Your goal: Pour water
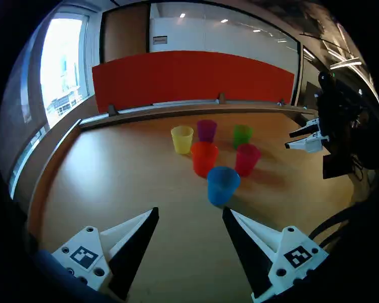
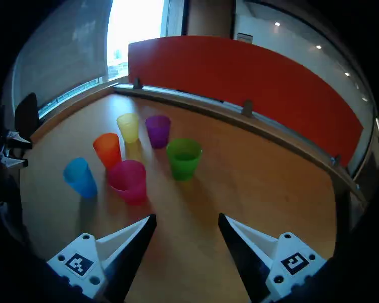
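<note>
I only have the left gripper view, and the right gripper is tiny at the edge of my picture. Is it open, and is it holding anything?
Observer: In the right gripper view, the right gripper is open, jaws apart with nothing between them.
Operator: Which cup is nearest to it?
Observer: The pink cup, just ahead of it. The green cup stands beside that, a little farther off.
Operator: Any water in the green one?
Observer: That view looks down into its mouth. The inside looks plain green with no water line I can make out, but I can't be sure.
</note>
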Tool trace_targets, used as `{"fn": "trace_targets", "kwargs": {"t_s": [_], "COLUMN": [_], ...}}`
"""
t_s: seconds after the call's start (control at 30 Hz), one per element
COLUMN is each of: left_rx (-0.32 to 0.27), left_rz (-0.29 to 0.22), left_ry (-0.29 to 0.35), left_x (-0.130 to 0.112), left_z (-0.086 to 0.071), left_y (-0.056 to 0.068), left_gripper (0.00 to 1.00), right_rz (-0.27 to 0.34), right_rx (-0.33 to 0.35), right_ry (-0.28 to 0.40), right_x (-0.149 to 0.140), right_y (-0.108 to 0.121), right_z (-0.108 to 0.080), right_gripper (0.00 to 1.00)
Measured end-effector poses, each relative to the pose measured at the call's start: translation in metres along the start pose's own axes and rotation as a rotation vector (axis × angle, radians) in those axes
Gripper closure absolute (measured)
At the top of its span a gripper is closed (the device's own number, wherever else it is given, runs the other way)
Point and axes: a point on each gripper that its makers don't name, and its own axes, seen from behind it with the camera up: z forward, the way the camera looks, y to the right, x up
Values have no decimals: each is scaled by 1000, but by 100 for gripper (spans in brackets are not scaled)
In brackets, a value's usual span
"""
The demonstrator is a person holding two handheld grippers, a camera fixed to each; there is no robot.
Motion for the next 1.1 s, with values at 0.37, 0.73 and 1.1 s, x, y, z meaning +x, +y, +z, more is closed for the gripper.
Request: {"fn": "trace_targets", "kwargs": {"t_s": [0.37,0.73,1.1], "left_rx": [22,69,109], "left_rz": [5,9,3], "left_ry": [43,100,167], "left_x": [14,40,65], "left_z": [-9,-12,-16], "left_y": [-24,-55,-74], "left_gripper": [6,6,6], "right_rz": [81,158,219], "right_rx": [-114,-221,-283], "right_ry": [64,186,319], "right_x": [1,12,34], "right_y": [-4,-7,-6], "right_z": [-55,-98,-128], "right_gripper": [5,5,5]}}
